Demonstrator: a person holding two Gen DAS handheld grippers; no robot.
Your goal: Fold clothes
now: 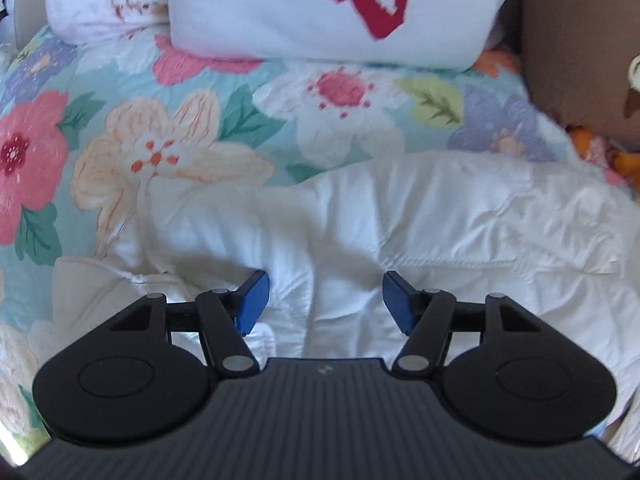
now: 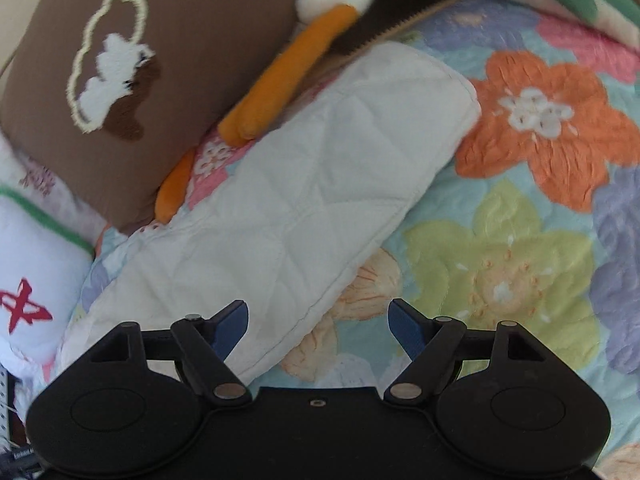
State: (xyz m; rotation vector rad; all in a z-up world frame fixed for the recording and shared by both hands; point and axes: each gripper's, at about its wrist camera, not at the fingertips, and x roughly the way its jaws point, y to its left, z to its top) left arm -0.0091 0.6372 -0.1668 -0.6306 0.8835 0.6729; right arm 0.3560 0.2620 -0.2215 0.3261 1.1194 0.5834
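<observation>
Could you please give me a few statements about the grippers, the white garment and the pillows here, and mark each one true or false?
1. The left gripper is open with nothing between its fingers. True.
2. The right gripper is shut on the white garment. False: it is open and holds nothing; the garment's lower edge lies just ahead of it.
3. The white garment lies on a floral bedspread. True.
4. The brown pillow is plain. False: it bears a cream-outlined motif in white and dark brown.
5. The white pillow in the left wrist view carries a red mark. True.
</observation>
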